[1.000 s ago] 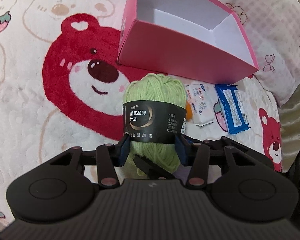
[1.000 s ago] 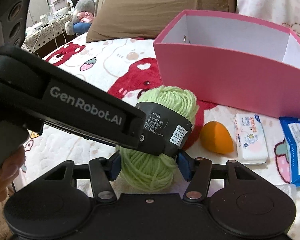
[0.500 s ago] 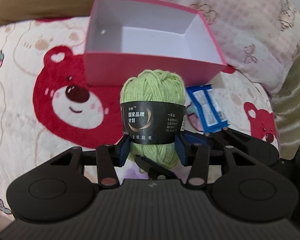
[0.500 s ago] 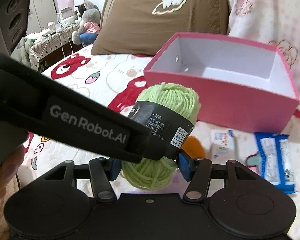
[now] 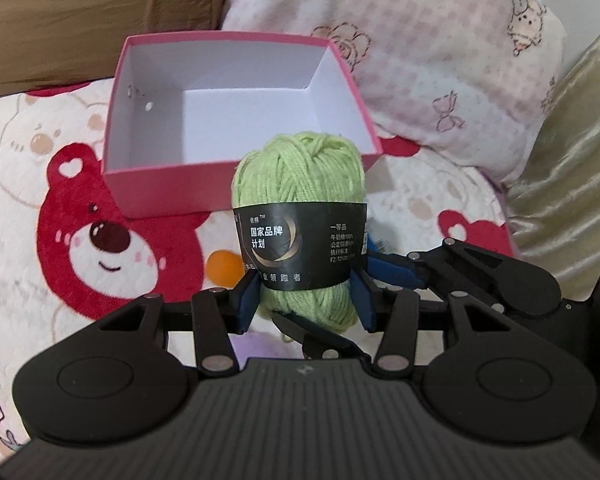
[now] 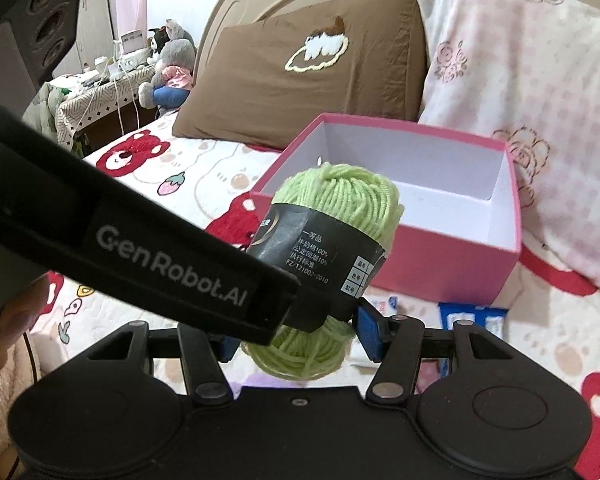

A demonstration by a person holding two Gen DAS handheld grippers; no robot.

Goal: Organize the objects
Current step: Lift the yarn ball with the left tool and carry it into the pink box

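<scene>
Left gripper [image 5: 304, 300] clamped on green yarn ball [image 5: 300, 196], held upright above the bed [image 5: 20, 240], just short of the open pink box [image 5: 168, 188]. Right gripper [image 6: 296, 338] close around the same ball's lower end; actual grip impossible to tell.

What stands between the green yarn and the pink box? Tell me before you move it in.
Nothing visible does. The green yarn is held up by both the left gripper and the right gripper, level with the near wall of the pink box. The box's open white inside looks empty.
</scene>
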